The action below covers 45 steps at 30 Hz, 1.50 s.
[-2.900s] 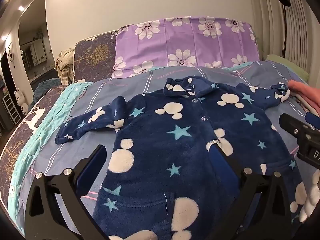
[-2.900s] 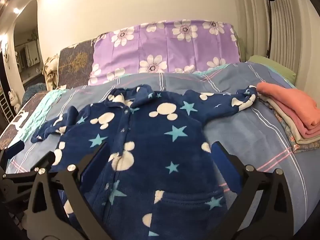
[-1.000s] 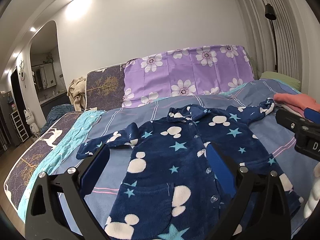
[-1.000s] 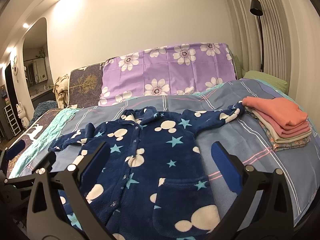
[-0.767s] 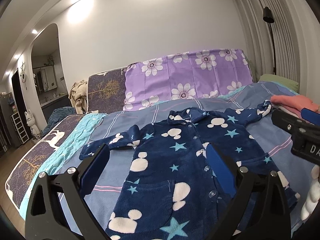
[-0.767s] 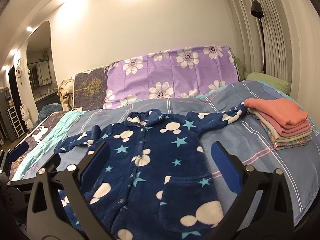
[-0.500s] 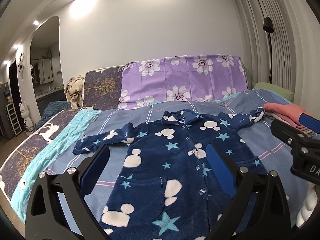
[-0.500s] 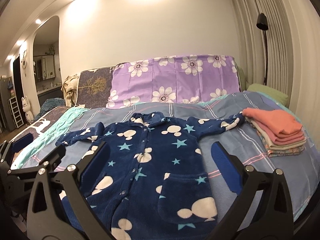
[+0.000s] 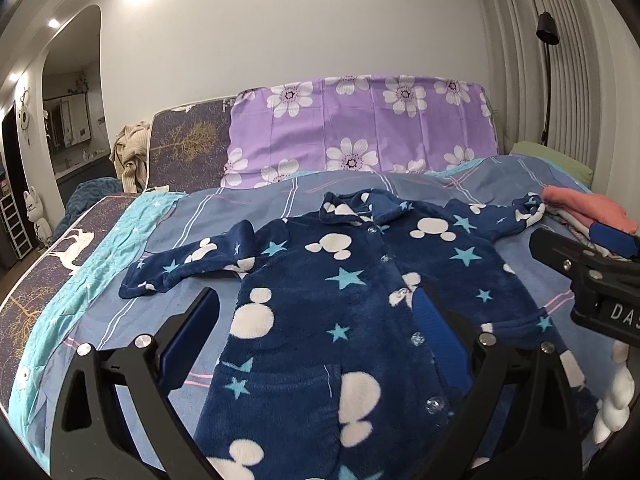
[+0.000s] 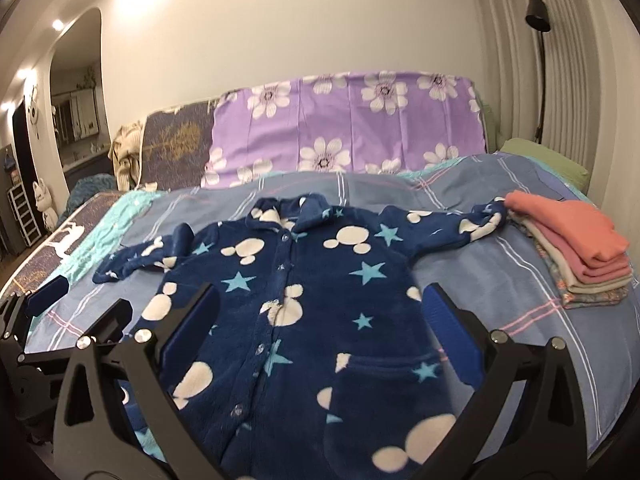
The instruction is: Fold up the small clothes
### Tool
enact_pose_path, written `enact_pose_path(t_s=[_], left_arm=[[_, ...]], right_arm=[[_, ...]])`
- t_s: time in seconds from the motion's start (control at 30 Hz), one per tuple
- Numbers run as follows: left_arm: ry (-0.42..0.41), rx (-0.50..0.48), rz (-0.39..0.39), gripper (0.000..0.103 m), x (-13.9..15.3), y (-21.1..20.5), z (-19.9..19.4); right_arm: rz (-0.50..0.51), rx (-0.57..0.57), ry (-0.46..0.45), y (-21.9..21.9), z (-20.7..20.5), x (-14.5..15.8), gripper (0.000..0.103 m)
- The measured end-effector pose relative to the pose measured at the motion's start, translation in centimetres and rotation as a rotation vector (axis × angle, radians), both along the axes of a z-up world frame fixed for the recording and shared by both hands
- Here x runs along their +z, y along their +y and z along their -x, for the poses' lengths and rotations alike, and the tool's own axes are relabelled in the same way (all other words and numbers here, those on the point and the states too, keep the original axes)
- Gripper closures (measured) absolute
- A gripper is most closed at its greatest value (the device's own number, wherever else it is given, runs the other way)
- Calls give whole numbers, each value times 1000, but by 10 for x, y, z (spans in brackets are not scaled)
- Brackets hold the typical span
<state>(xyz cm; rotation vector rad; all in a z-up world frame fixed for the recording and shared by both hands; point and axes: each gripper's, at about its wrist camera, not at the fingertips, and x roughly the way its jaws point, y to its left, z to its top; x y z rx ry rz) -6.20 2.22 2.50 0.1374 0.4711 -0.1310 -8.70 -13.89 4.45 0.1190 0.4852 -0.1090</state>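
A small navy fleece jacket with white mouse heads and blue stars lies flat and buttoned on the bed, sleeves spread to both sides; it also shows in the right wrist view. My left gripper is open and empty, hovering above the jacket's lower left part. My right gripper is open and empty above the jacket's lower middle. The right gripper's body shows at the right edge of the left wrist view; the left gripper's body shows at the lower left of the right wrist view.
A stack of folded clothes with a coral piece on top lies on the bed right of the jacket's sleeve. A purple flowered pillow stands at the headboard. A teal blanket runs along the bed's left edge.
Both grippers have moved forward and lower toward the jacket, after pulling back and up earlier. The jacket has not moved. Both grippers stay open.
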Motion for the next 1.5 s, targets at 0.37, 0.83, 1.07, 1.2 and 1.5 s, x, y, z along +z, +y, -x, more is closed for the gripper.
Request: enact_pose_path(t_s=[0.37, 0.83, 1.07, 1.2, 1.5], left_arm=[[109, 11, 34, 6, -31, 23, -62], [88, 34, 25, 5, -35, 26, -84], [91, 47, 10, 5, -31, 29, -91], [165, 10, 66, 16, -38, 38, -101], [230, 22, 123, 35, -48, 60, -116]], right_arm=[[50, 18, 78, 24, -62, -23, 2], [54, 20, 146, 22, -97, -44, 2], [82, 32, 163, 19, -110, -49, 2], [110, 37, 144, 20, -114, -43, 2], [112, 57, 160, 23, -122, -47, 2]])
